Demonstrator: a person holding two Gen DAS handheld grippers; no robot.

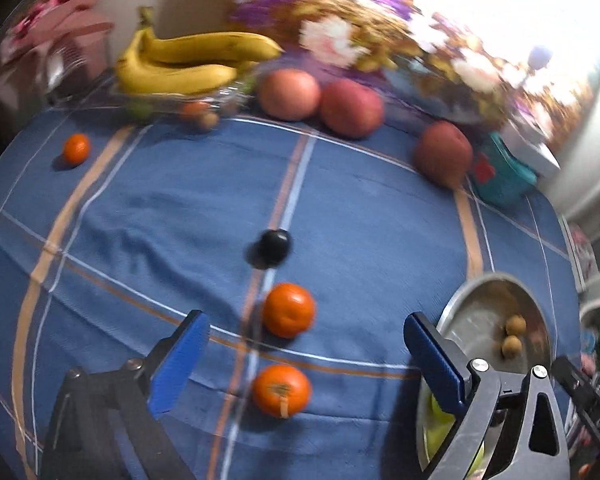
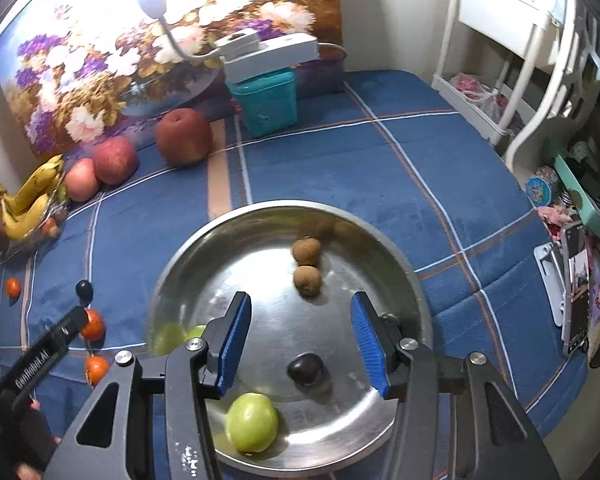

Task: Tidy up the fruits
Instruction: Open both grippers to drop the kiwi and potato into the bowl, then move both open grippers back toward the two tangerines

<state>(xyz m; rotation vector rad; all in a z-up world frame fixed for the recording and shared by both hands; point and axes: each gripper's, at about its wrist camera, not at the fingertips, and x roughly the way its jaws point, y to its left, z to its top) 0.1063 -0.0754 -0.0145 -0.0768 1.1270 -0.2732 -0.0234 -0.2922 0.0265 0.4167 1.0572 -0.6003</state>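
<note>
Here the landmark is the round stainless-steel bowl [image 2: 380,248] sitting on the blue plaid cloth [image 1: 380,216]. Inside it lie two small brown fuzzy fruits [image 2: 307,265] toward its far side, a dark round plum-like fruit [image 2: 305,368] near its middle, and a smooth green apple [image 2: 252,422] at its near rim. The right gripper [image 2: 300,344] hangs over the bowl with its blue pads partly spread and nothing between them; the dark fruit lies just below the gap.

The left gripper [image 1: 306,360] is beside the bowl, to its left, jaws spread wide and empty. Two small orange tangerines [image 1: 288,310] lie on the cloth just left of the bowl, one framed between the wide jaws, with a second dark round fruit [image 1: 274,247] a little beyond them. A third tangerine [image 1: 76,149], three red apples [image 1: 351,109] and a bunch of yellow bananas [image 1: 188,62] lie well away from the bowl.

The tangerines look light, with soft, loose skin that would dent under hard pressure; being round, they would probably roll. A gentle hold across the widest middle seems best.
</note>
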